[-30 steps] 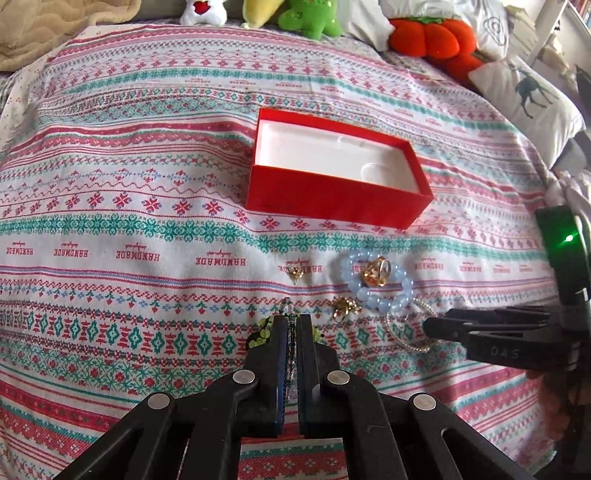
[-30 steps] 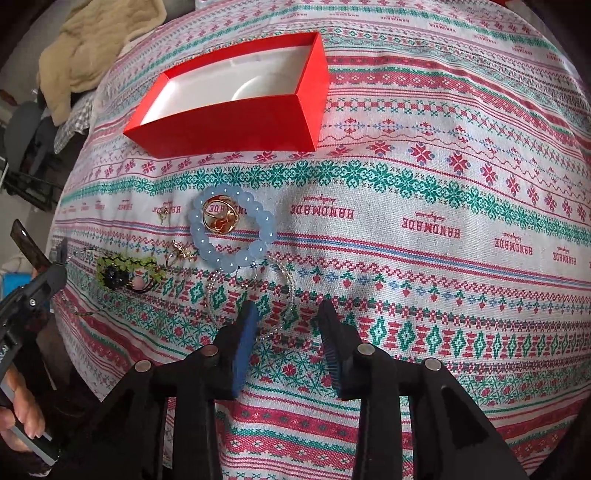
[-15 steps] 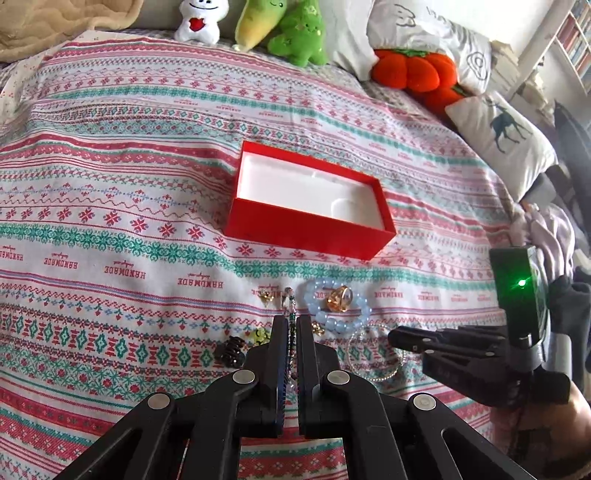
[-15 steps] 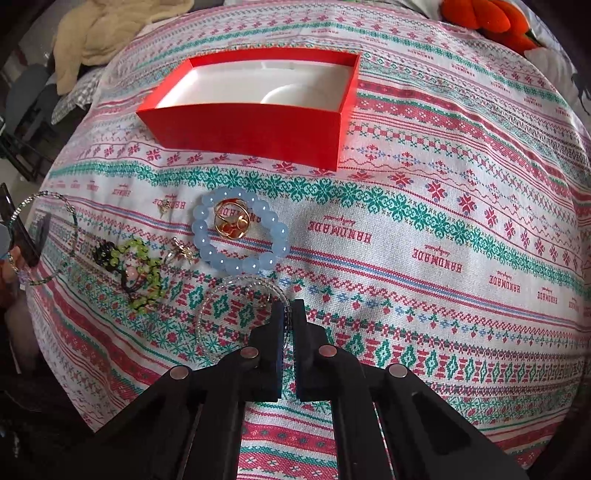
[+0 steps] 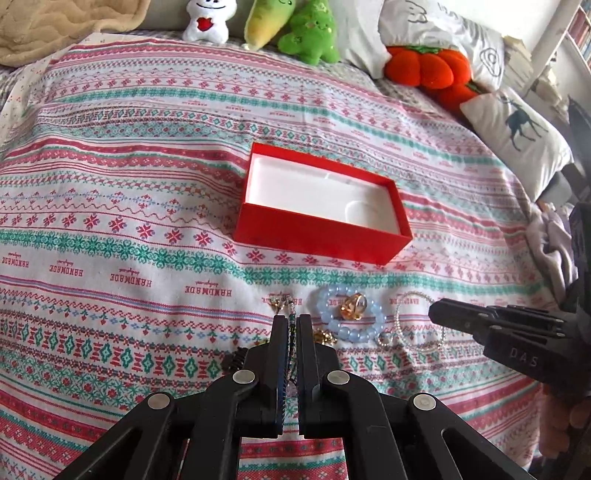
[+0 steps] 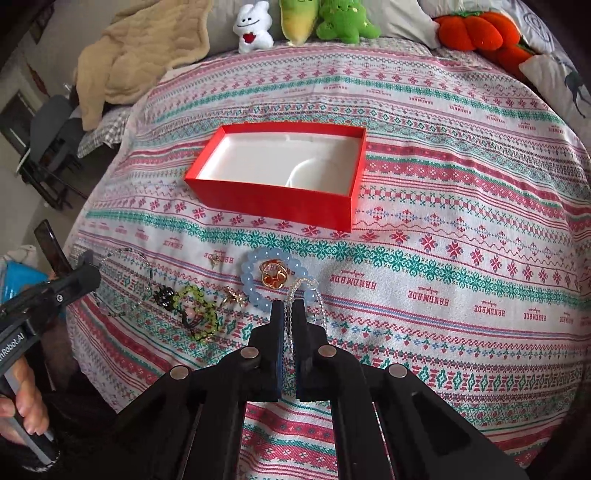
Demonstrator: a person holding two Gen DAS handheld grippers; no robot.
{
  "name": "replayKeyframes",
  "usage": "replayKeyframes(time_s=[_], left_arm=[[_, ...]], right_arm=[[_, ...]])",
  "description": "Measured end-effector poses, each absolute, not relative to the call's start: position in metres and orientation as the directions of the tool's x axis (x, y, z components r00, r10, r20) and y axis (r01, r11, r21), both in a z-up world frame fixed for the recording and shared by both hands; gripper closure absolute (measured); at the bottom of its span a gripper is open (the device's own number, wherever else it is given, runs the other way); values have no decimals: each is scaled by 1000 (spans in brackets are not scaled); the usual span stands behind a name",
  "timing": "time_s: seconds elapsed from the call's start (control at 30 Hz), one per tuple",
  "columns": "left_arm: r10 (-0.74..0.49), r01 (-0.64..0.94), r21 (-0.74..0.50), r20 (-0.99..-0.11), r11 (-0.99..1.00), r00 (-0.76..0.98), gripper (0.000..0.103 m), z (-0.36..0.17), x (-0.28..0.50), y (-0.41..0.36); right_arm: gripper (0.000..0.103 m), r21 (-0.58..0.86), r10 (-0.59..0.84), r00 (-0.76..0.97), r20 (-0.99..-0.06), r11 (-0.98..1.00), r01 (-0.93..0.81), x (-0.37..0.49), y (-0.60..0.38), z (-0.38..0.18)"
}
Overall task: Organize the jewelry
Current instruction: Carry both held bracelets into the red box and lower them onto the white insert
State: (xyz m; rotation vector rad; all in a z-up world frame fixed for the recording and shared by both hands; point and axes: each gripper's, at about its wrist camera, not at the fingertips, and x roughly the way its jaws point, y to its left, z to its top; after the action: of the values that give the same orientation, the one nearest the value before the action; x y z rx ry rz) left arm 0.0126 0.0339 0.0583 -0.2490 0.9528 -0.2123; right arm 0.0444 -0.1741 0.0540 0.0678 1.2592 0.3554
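Note:
An open red box [image 5: 325, 206] with a white inside sits on the patterned bedspread; it also shows in the right wrist view [image 6: 280, 173]. My left gripper [image 5: 292, 319] is shut on a thin beaded bracelet [image 6: 125, 280] and holds it above the cloth. My right gripper [image 6: 290, 308] is shut on a clear bead bracelet [image 6: 306, 291], seen from the left as a thin ring [image 5: 417, 321]. A pale blue bead bracelet [image 5: 349, 317] lies on the cloth around a gold ring [image 5: 354, 306]. A green bead bracelet [image 6: 199, 306] lies left of it.
Small gold earrings [image 6: 232, 295] and a black charm [image 6: 164, 295] lie among the jewelry. Plush toys [image 5: 295, 26], an orange pumpkin cushion [image 5: 424, 70] and a deer pillow [image 5: 517, 129] line the far edge. A beige blanket [image 6: 125, 66] lies at the back left.
Both grippers have lifted and pulled back from the cloth. The right gripper went from open to shut on the clear bead bracelet and raised it. The left still holds its bracelet.

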Motion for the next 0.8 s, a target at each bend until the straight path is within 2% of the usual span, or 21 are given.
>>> replayKeyframes(time_s=[0.57,0.8], left_arm=[[-227,94,-212,-794,973,564,103,83,76,-5],[-274,140,-237,-783,961,558,103,78,106,-20]], right_arm=[[99,360,400,348,-848,916,-178,84,-177,94],[99,373,400,381,-834,916,-146,105,-178,95]])
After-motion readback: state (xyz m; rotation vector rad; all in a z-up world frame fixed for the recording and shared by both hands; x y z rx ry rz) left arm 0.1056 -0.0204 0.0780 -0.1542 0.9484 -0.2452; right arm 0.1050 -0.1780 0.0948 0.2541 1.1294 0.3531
